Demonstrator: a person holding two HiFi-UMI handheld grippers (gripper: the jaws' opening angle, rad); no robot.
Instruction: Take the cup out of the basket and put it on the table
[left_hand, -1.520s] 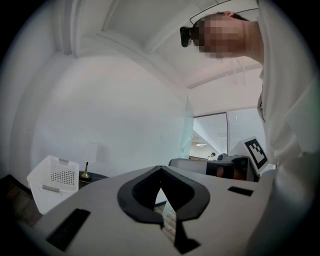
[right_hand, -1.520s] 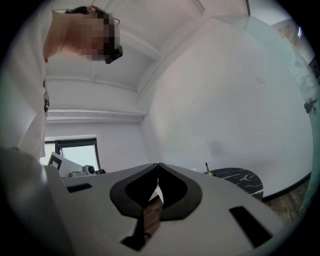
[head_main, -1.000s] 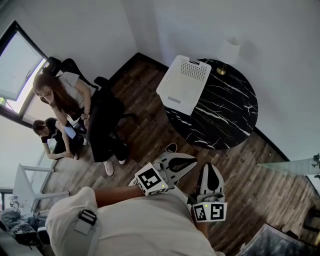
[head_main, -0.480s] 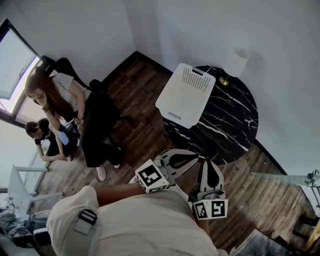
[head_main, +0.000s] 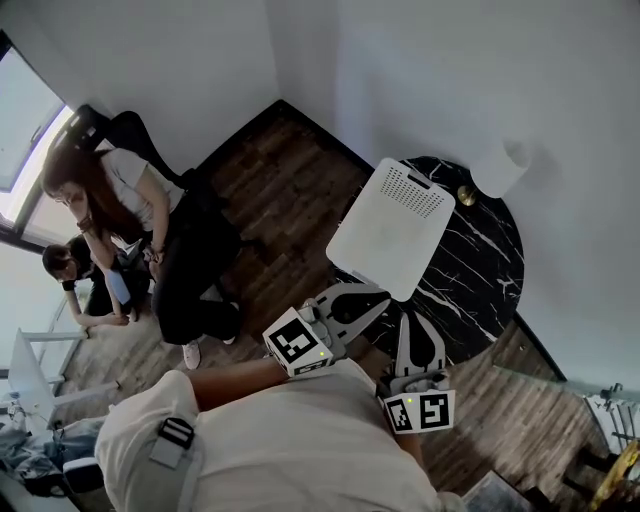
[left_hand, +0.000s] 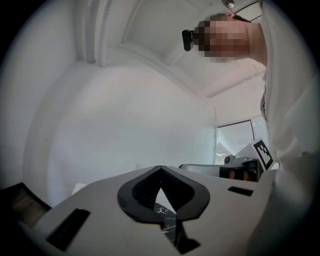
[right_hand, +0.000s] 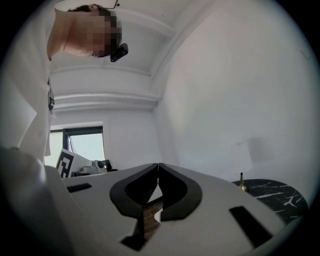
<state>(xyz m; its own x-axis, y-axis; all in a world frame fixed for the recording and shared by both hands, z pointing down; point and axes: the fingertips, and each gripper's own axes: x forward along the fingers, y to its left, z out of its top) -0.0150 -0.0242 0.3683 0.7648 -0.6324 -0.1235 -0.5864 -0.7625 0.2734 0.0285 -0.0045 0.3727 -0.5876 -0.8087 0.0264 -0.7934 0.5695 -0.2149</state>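
A white perforated basket (head_main: 392, 238) stands on the near-left part of a round black marble table (head_main: 470, 275). No cup shows in any view, and the basket's inside is hidden from me. My left gripper (head_main: 383, 298) is shut and empty, with its tips (left_hand: 160, 169) just short of the basket's near edge. To its right, my right gripper (head_main: 413, 320) is also shut and empty, its tips (right_hand: 158, 165) at the table's near rim. Both are held close to my chest.
A white lamp (head_main: 500, 165) on a brass base stands at the table's far edge, also seen in the right gripper view (right_hand: 248, 150). Two people (head_main: 110, 210) and a black chair (head_main: 125, 130) are at the left by a window. The floor is dark wood (head_main: 290, 190).
The basket and table have drawn nearer to my grippers and shifted right in the head view. Both grippers stay shut and keep their place before my chest.
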